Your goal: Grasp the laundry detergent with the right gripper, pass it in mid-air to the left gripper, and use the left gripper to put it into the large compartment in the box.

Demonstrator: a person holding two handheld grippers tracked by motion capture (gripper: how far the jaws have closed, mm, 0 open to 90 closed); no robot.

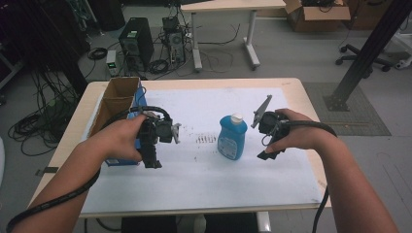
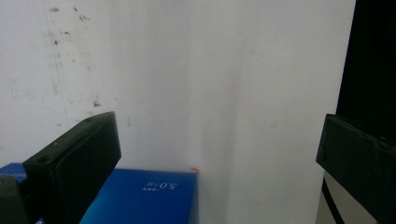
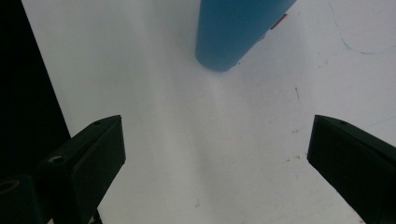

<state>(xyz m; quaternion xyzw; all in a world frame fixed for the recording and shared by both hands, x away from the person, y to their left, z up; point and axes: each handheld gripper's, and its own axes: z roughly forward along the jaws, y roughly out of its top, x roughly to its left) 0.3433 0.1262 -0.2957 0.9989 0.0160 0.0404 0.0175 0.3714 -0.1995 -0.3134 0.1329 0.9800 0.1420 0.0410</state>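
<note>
Standing upright near the middle of the white sheet that covers the table, the blue bottle with its white cap sits between the two grippers, nothing touching it; the right gripper is just beside it on its right, held above the sheet in the person's right hand, with the grey plate sticking up off its top; seen from the right gripper view the jaws are spread wide with only bare sheet between them, and the bottle shows farther ahead, base on the sheet, clear of both jaws.

Over on the other side, the left gripper is in the left hand, hanging over the near end of the blue box at the sheet's left edge; its jaws are wide apart too, pinching nothing; in the left gripper view the blue box lies low down by one jaw with white sheet beyond it; an open cardboard box sits behind the blue one, along the table's left side; the bottle is a bit farther from this gripper than from the right one; black cables trail back from both grippers along the forearms.
</note>
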